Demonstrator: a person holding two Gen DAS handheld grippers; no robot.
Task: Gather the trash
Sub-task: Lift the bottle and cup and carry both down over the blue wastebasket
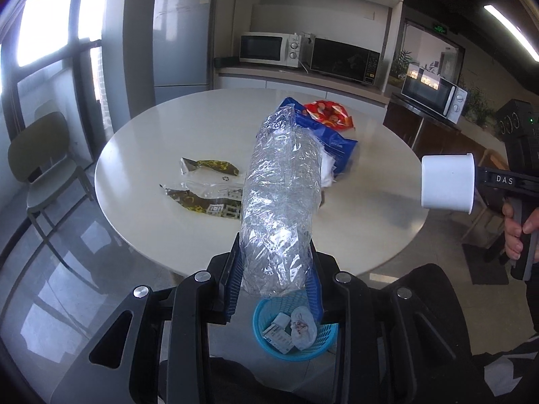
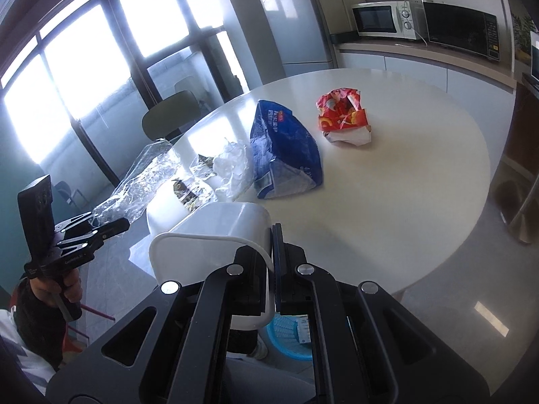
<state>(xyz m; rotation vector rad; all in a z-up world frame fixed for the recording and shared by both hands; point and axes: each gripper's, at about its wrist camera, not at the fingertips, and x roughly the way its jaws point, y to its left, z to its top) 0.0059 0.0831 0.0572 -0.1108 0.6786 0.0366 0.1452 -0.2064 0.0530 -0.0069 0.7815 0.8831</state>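
Note:
My left gripper (image 1: 274,252) is shut on a crumpled clear plastic bag (image 1: 281,198), held above the near edge of the round white table (image 1: 175,229); the same bag (image 2: 134,181) shows in the right wrist view, in the left gripper (image 2: 104,225). My right gripper (image 2: 271,235) is shut on the rim of a white paper cup (image 2: 215,235), also seen as the cup (image 1: 446,181) at the right. A blue basket (image 1: 296,333) with trash stands on the floor below. On the table lie a blue bag (image 2: 283,155), a red wrapper (image 2: 343,118), white plastic (image 2: 232,165) and olive wrappers (image 1: 202,188).
A green chair (image 1: 43,168) stands left of the table by the windows. A fridge (image 1: 183,43) and microwaves (image 1: 269,48) line the far counter. A dark chair back (image 1: 431,303) is at the table's near right. A metal bin (image 2: 522,208) stands at the right.

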